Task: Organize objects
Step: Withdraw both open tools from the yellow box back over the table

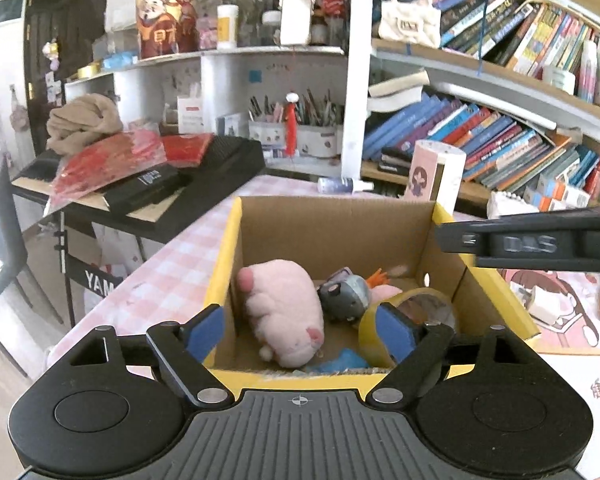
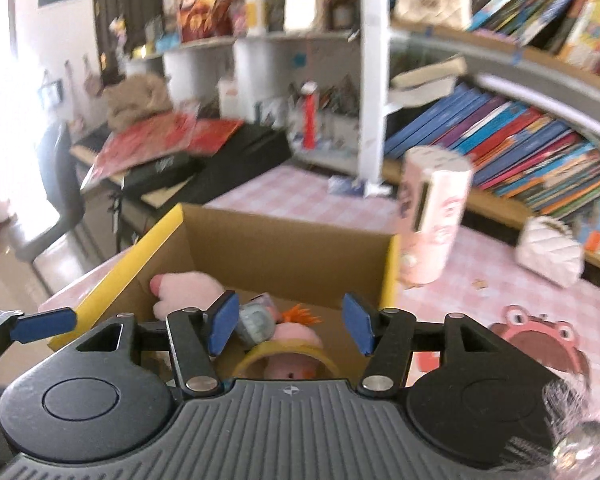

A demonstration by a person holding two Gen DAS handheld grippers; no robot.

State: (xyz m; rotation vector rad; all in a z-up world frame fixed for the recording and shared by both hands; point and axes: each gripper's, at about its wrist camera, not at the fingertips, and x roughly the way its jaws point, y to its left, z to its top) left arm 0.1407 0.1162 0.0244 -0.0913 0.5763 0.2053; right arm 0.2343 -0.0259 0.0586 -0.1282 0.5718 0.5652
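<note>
An open cardboard box with yellow flaps (image 1: pixel 336 224) (image 2: pixel 288 256) stands on the pink checked table. Inside lie a pink plush pig (image 1: pixel 284 312) (image 2: pixel 188 288), a small grey toy (image 1: pixel 344 294) (image 2: pixel 256 322), a second pink toy with orange hair (image 2: pixel 296 334), a yellow tape roll (image 1: pixel 380 328) (image 2: pixel 288 350) and something blue (image 1: pixel 340 362). My left gripper (image 1: pixel 300 332) is open over the box's near edge, its left finger outside the wall, its right finger by the tape roll. My right gripper (image 2: pixel 290 324) is open and empty above the box's contents.
A pink cylindrical container (image 1: pixel 432 172) (image 2: pixel 432 216) stands behind the box. A small bottle (image 1: pixel 344 185) lies at the table's back. A white quilted purse (image 2: pixel 548 250) sits at the right. Bookshelves (image 1: pixel 500 140) rise behind, and a keyboard with red items (image 1: pixel 140 176) stands to the left.
</note>
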